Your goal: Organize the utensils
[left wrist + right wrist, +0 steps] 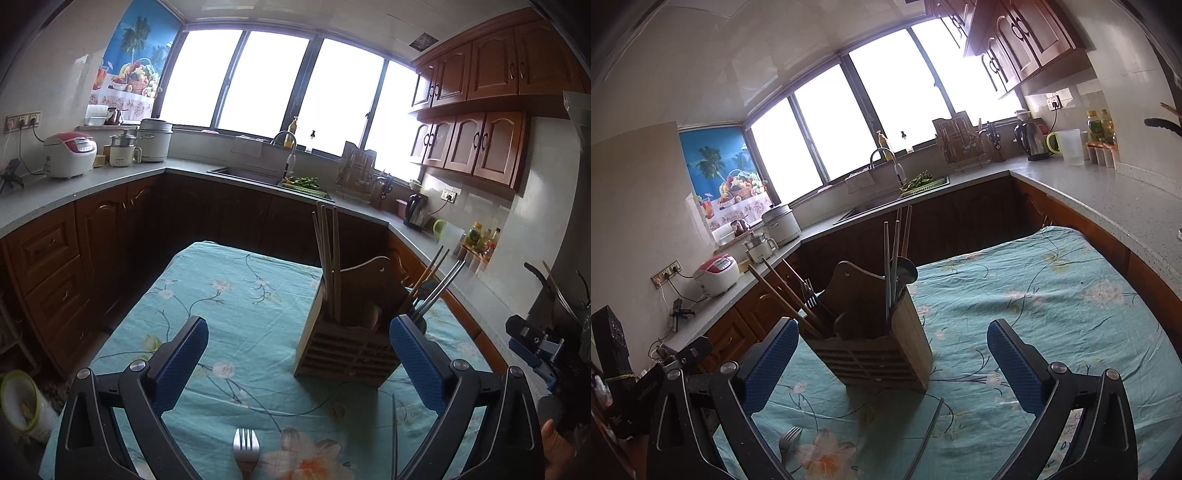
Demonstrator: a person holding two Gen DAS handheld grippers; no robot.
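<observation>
Cutlery still loose on the near part of the table is what you have to deal with: a silver metal fork lies flat on the teal floral tablecloth, tines pointing away from you, and to its right lies a thin pair of metal chopsticks, also flat on the cloth. Both will likely feel light, stiff and slippery, and with so little height above the soft cloth they leave you little to bite on. Take the fork across its neck or handle, not the tines, and pinch the chopsticks near mid-length so they do not fan apart or swing.

Your left gripper hangs above the fork with its jaws wide apart and nothing between them. Your right gripper is likewise spread and empty, facing the holder.

Beyond the loose pieces stands a slatted wooden utensil holder, upright on the cloth. Seen from the right wrist, its left compartment holds brown wooden chopsticks leaning left together with a dark fork, and its right compartment holds upright metal chopsticks and what looks like a spoon. A tall wooden back panel rises between them. Sort like with like, I judge, and lower each piece in handle-down so it does not tip the holder.
</observation>
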